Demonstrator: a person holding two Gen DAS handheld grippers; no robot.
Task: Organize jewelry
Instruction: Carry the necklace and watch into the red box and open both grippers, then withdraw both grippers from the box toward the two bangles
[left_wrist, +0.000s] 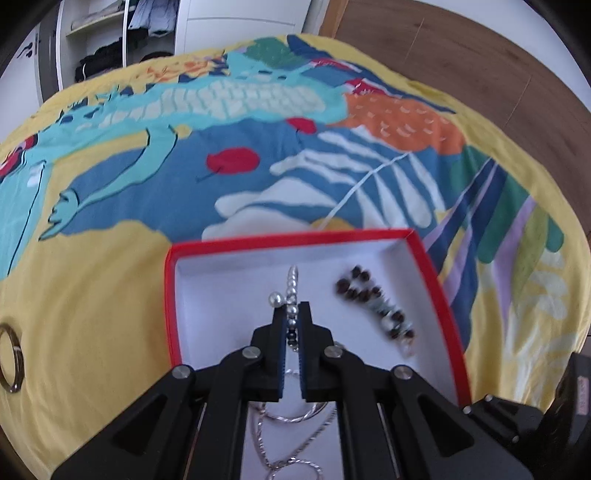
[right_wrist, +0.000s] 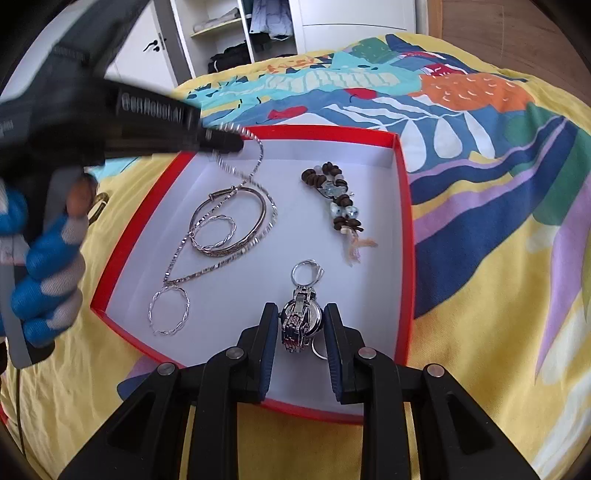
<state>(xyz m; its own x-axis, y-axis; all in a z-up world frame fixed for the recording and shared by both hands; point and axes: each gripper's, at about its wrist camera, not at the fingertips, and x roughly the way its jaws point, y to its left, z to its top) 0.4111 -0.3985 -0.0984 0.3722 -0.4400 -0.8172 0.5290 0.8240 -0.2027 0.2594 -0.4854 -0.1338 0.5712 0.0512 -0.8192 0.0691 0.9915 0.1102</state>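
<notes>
Right wrist view, right gripper (right_wrist: 301, 328) gripping watch (right_wrist: 297, 325)

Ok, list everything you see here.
box: one, red, white inside, on bedspread
bedspread: one, yellow patterned, underneath
bead bracelet: one, brown, box right
watch: one, silver, between fingers of right gripper
bangle: one, silver, box left
twisted hoops: two, silver, box left
chain necklace: one, silver, box left, end lifted
dark ring: one, on bedspread beside box
left gripper: black, shut on chain necklace
right gripper: black, around watch
gloved hand: blue-grey, holding left gripper
</notes>
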